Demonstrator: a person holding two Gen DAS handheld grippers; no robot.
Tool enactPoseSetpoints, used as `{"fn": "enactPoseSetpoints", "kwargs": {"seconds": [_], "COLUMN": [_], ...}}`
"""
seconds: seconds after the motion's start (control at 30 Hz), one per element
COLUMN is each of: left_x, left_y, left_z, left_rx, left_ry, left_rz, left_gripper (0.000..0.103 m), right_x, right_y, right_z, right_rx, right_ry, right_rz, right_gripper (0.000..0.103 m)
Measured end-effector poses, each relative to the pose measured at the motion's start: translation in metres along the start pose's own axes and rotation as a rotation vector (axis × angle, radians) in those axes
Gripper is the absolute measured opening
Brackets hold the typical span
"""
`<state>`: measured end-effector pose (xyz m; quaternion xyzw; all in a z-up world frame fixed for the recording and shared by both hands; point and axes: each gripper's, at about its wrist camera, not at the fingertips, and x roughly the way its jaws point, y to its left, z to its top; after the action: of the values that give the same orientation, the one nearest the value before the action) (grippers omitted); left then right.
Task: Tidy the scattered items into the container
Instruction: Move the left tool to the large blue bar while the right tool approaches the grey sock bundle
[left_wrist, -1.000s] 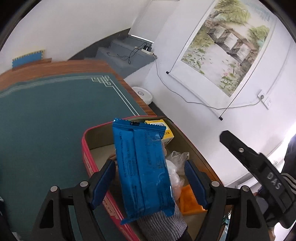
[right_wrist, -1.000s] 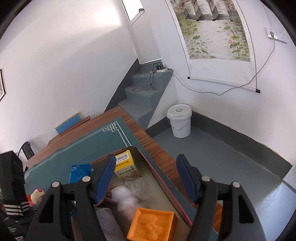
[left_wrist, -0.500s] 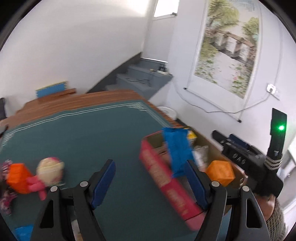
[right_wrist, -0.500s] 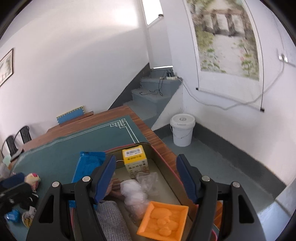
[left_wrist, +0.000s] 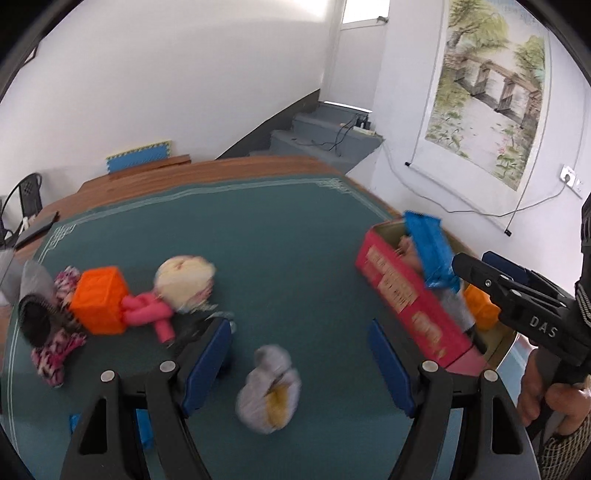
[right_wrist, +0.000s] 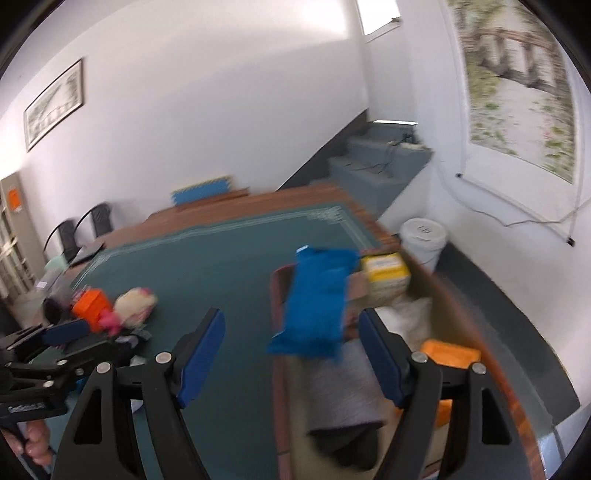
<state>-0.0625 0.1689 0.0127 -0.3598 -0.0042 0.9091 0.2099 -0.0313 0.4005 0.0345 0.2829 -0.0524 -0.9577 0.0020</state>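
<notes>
The red box (left_wrist: 408, 299) stands at the right of the green table mat, and a blue packet (left_wrist: 430, 251) leans up out of its near end. In the right wrist view the blue packet (right_wrist: 319, 306) rests on the box's rim (right_wrist: 275, 295), with a yellow carton (right_wrist: 386, 277), a grey cloth (right_wrist: 343, 384) and an orange block (right_wrist: 448, 356) inside. My left gripper (left_wrist: 301, 363) is open above a grey and yellow bundle (left_wrist: 269, 391). My right gripper (right_wrist: 291, 350) is open over the box's near end.
On the mat at the left lie an orange cube (left_wrist: 99, 301), a pink and cream doll (left_wrist: 177, 291), a dark brush (left_wrist: 35, 317) and a pink patterned cloth (left_wrist: 55, 354). A white bucket (right_wrist: 423, 242) stands on the floor beyond the table. A hand (left_wrist: 554, 402) holds the right gripper's grip.
My left gripper let go of the blue packet in the box and swung left and back over the mat. The right gripper's view turned left toward the table.
</notes>
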Motion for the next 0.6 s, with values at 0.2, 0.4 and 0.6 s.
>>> {"fn": "enactPoseSetpoints", "kwargs": {"seconds": [0.2, 0.4, 0.6], "left_x": [-0.019, -0.037, -0.036], "left_y": [0.056, 0.106, 0.132], "left_z": [-0.026, -0.049, -0.066], "left_rx": [-0.046, -0.079, -0.047], "left_ry": [0.013, 0.007, 0.033], "left_rz": [0.039, 0.061, 0.060], "left_gripper": [0.078, 0.078, 0.079], "right_x": [0.015, 0.035, 0.046], "right_y": [0.058, 0.108, 0.144], "right_z": [-0.016, -0.036, -0.047], "right_rx": [-0.102, -0.167, -0.203], "right_ry": [0.100, 0.197, 0.237], "right_rz": [0.112, 0.185, 0.201], "right_gripper": [0.078, 0.078, 0.078]}}
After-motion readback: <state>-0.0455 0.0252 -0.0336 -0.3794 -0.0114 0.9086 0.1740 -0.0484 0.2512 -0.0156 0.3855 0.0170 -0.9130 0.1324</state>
